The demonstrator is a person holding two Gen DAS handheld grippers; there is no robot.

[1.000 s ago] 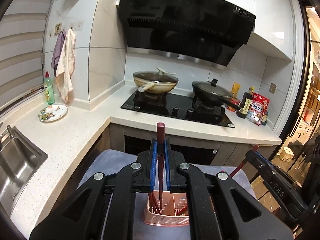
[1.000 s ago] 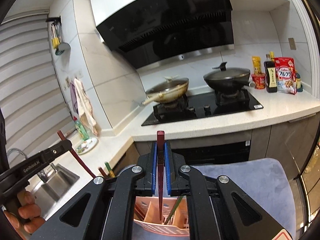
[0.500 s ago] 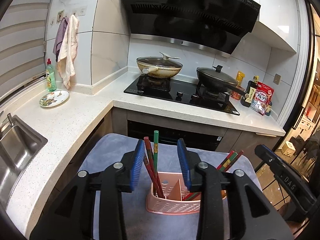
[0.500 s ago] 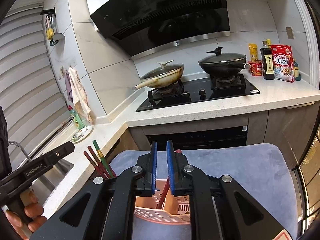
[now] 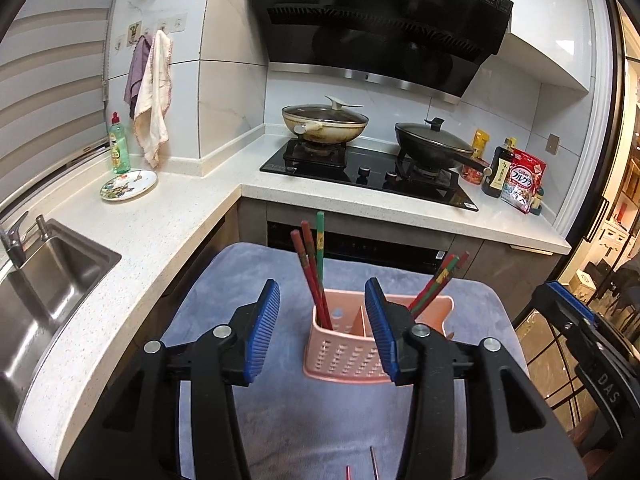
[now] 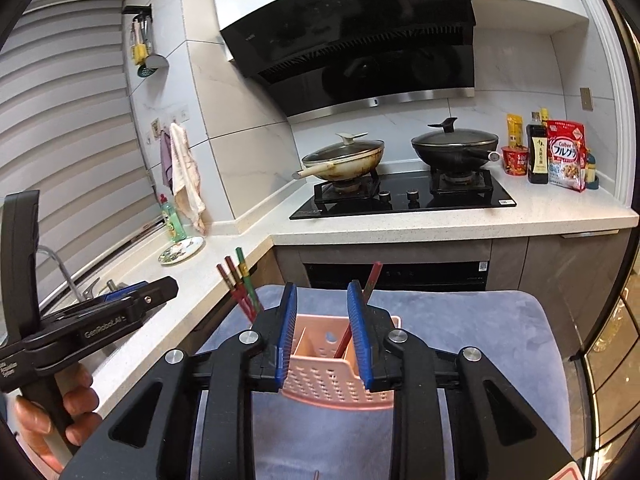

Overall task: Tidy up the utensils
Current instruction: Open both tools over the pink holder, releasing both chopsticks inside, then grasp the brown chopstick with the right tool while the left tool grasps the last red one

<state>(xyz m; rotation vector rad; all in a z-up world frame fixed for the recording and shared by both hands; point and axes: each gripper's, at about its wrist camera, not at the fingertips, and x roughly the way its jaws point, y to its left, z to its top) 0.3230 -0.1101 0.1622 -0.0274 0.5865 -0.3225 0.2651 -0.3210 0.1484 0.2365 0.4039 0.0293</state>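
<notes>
A pink perforated utensil holder (image 5: 344, 350) stands on a blue-grey mat (image 5: 224, 280); it also shows in the right wrist view (image 6: 328, 376). Red and green chopsticks (image 5: 310, 268) stand in its left compartment, and more chopsticks (image 5: 438, 284) lean in its right one. My left gripper (image 5: 322, 332) is open and empty, just in front of the holder. My right gripper (image 6: 322, 336) is open and empty above the holder, with a red chopstick (image 6: 370, 282) standing behind its right finger. Two chopstick tips (image 5: 372, 466) show at the bottom edge of the left wrist view.
A white counter (image 5: 140, 232) wraps the left and back, with a sink (image 5: 44, 280), a plate (image 5: 128, 185), a soap bottle (image 5: 119, 144), a stove with two lidded pans (image 5: 324, 122), and bottles and a cereal bag (image 5: 520, 184).
Both grippers have opened and let go of the chopsticks they held, which now stand in the holder. Both have drawn back and up from the holder.
</notes>
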